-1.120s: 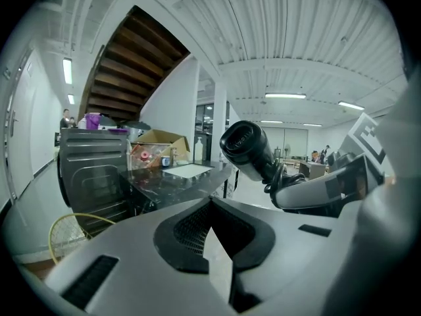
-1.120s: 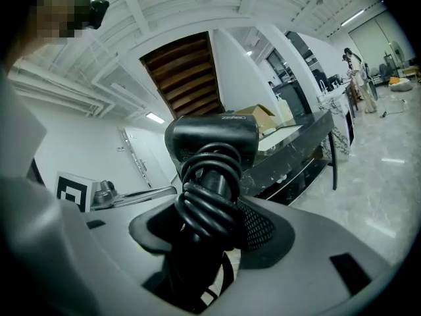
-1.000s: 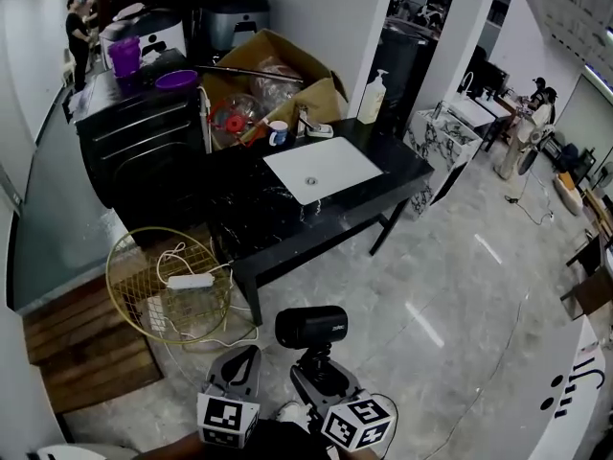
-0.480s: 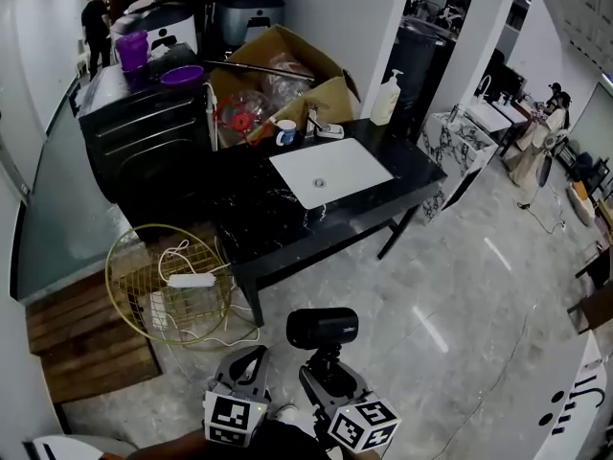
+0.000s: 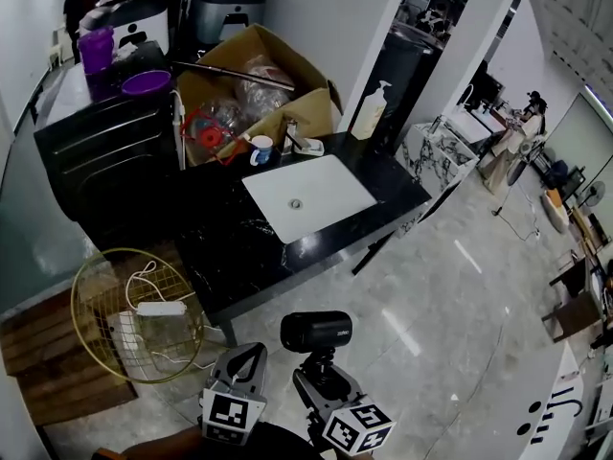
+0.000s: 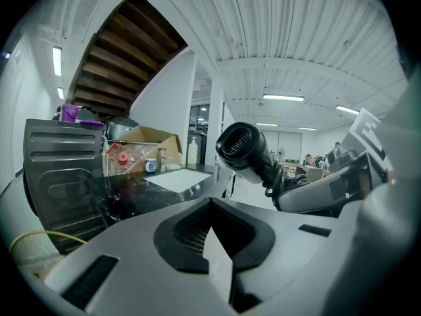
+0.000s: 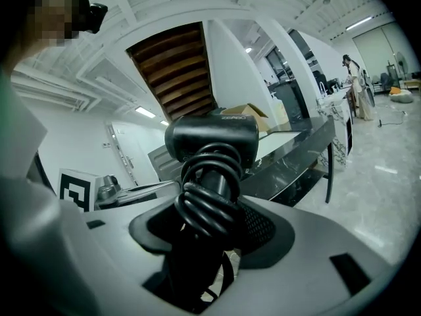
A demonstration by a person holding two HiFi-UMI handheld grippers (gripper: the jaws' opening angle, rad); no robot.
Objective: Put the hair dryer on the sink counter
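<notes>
While the black hair dryer (image 5: 316, 331) is carried low in front of the person, well apart from the black marble sink counter (image 5: 235, 257), nothing is placed yet; carry phase, I judge.

Risks:
- Dryer is top-heavy. The barrel sits above the grip, so it could pivot in the jaws on the swing toward the counter.
- Black coiled cord (image 7: 206, 206) is bunched round the handle right at the jaws. A loop could slip loose, or snag on release and drag the dryer.
- White rectangular basin (image 5: 306, 195) takes up the counter's middle. A careless drop ends in the basin, not on the counter.
- Back edge is crowded: blue-and-white cup (image 5: 260, 149), white soap bottle (image 5: 368, 111), brown cardboard box (image 5: 259, 75). The bare front-left marble looks safest.
- Gold wire basket (image 5: 91, 300) stands just beside the counter's near end; a low approach could clip it.

Right gripper (image 5: 322, 377): jaws narrowed, clamped on the dryer handle and cord, barrel pointing up.

Left gripper (image 5: 246, 360): jaws together, nothing between them, touching nothing, held just beside the right one.
</notes>
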